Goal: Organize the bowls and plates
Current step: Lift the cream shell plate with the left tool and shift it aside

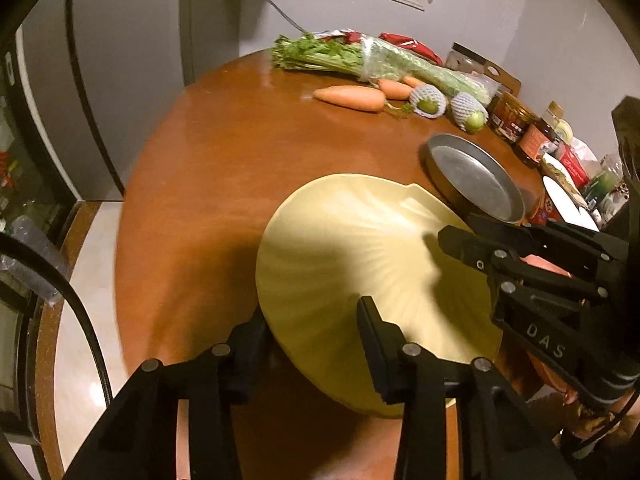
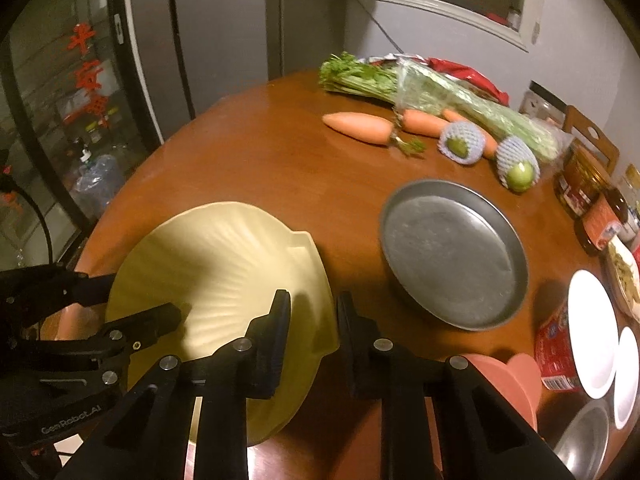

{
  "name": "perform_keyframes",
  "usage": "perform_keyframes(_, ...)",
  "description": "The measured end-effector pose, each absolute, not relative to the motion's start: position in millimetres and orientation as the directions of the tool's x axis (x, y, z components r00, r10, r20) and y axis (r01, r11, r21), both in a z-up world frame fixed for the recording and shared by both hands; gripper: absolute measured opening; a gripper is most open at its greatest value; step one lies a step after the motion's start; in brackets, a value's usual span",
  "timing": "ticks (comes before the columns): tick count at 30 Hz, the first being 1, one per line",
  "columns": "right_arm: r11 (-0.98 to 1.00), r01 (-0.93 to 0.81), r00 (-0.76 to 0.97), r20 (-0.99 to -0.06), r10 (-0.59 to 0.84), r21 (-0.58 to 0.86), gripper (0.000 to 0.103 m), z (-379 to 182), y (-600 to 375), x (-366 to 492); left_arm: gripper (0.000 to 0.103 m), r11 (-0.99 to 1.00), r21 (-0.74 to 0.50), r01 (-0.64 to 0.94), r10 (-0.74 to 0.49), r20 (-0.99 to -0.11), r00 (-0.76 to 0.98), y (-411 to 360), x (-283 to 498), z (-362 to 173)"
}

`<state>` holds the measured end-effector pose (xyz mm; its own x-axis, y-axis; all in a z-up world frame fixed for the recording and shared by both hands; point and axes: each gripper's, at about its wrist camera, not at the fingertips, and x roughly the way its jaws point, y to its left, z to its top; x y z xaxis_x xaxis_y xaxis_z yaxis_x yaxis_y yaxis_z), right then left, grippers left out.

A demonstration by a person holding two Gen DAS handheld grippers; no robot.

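Note:
A pale yellow shell-shaped plate (image 1: 340, 240) (image 2: 224, 248) sits at the near side of the round brown table (image 1: 240, 160). My left gripper (image 1: 312, 316) straddles the plate's left rim, one finger outside and under it, the other lying over the inside. Its jaws stand clearly wider than the rim, so it is open. My right gripper (image 2: 313, 300) is shut on the plate's right rim, with one finger inside and one outside. Each gripper also shows in the other's view: the right gripper (image 1: 456, 230) and the left gripper (image 2: 142, 296). A round metal pan (image 2: 452, 256) lies to the right of the plate.
Carrots (image 2: 360, 128), celery (image 2: 440, 92) and two net-wrapped green fruits (image 2: 460, 146) lie at the far side. Jars (image 2: 580, 184) line the right edge. White dishes (image 2: 592, 332), a pink bowl (image 2: 516, 376) and a metal bowl (image 2: 584, 436) crowd the near right. A glass-door cabinet (image 2: 60, 120) stands left.

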<state>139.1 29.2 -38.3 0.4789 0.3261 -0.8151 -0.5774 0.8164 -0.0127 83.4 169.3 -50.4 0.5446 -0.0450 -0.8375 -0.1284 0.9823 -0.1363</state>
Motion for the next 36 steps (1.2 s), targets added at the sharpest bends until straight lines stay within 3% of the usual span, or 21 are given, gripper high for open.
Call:
perform_keyframes(11,0.781,-0.624,0.473,-0.802,0.364,-0.013,0.025,-34.6,49.6,135.7,0.043,0.981,-0.105,-0.163,0.003,-0.832,0.555,174.9,75.9,-44.5)
perform_keyframes(36,0.803,-0.596,0.469,-0.814,0.343,-0.006,0.027,-44.5,42.3,154.8,0.043,0.985,-0.13,-0.112,-0.052,-0.846,0.531,152.1,77.0,-51.0)
